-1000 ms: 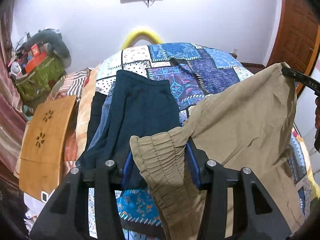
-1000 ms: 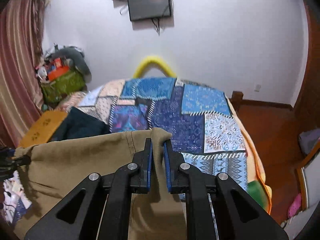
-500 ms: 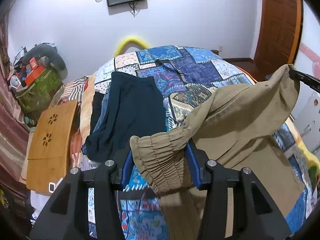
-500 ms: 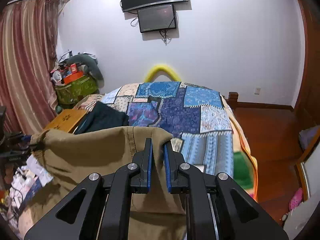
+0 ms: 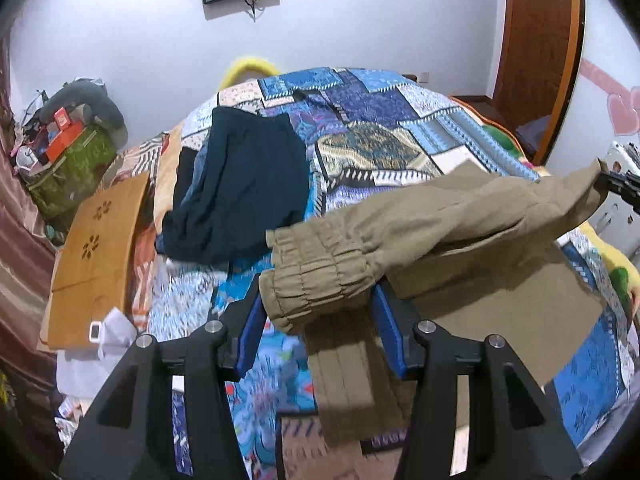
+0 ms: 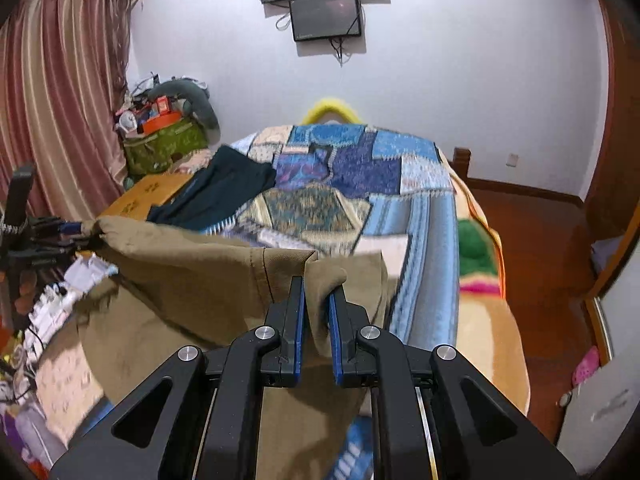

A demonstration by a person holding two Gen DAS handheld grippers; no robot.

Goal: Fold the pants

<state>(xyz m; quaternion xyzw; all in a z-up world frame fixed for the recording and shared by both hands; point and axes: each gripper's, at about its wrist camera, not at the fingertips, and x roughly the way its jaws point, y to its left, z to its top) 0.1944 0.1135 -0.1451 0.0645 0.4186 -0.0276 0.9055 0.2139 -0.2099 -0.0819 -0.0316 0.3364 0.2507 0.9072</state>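
The left gripper [image 5: 318, 312] pinches the bunchy waistband of the tan pants [image 5: 440, 220]. The right gripper [image 6: 318, 300] is nearly closed on the other end. The pants hang between them over the patchwork bedspread [image 5: 372, 120]. Farther off, at 11 o'clock, lie dark blue pants [image 5: 244, 184].

Khaki pants [image 5: 460, 220]: matt woven cotton-like cloth, fine twill weave visible in right wrist view, gathered elastic waistband [image 5: 320, 280] ribbed and puckered. Left gripper [image 5: 318, 320] and right gripper [image 6: 317, 308]: matt black plastic bodies, blue pads, bright metal screw heads. Bedspread [image 5: 380, 136]: printed patchwork cloth, matt. Dark teal garment [image 5: 244, 184]: soft matt fabric. Board [image 5: 96, 256] beside bed: smooth light wood with cut-outs. Floor [image 6: 536, 240]: glossy reddish wood. Curtain [image 6: 60, 112]: sheeny striped cloth.
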